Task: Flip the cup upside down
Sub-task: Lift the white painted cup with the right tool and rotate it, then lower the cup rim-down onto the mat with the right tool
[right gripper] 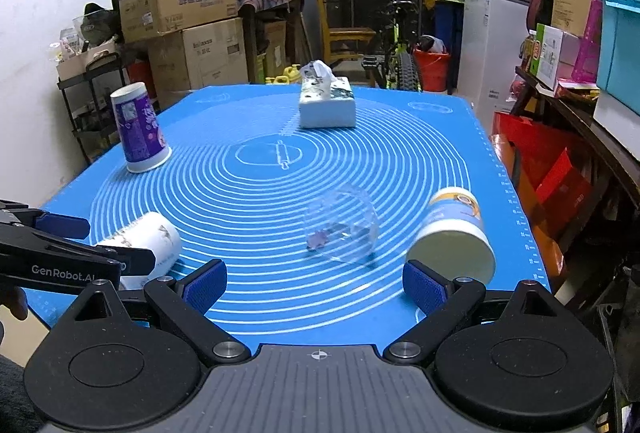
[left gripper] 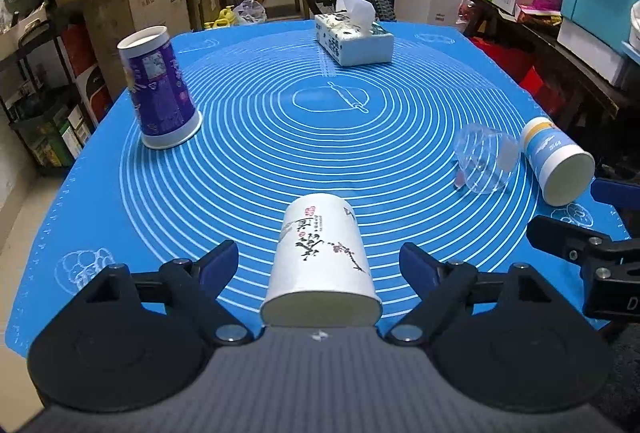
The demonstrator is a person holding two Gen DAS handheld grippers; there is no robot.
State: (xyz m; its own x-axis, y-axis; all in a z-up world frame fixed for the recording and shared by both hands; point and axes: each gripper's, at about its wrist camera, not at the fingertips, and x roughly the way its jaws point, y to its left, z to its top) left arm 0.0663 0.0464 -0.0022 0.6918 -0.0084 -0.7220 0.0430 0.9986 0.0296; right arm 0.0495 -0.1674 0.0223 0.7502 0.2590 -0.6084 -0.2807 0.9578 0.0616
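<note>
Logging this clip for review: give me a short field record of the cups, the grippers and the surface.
surface: blue mat
purple cup: standing upside down, far left
white ink-print cup: on its side, between the fingers of the left gripper, not gripped
clear cup: on its side
blue-and-white cup: on its side, near right
right gripper: open, holding nothing
tissue box: far centre

Mat centre open; clear cup possibly blocks right.
</note>
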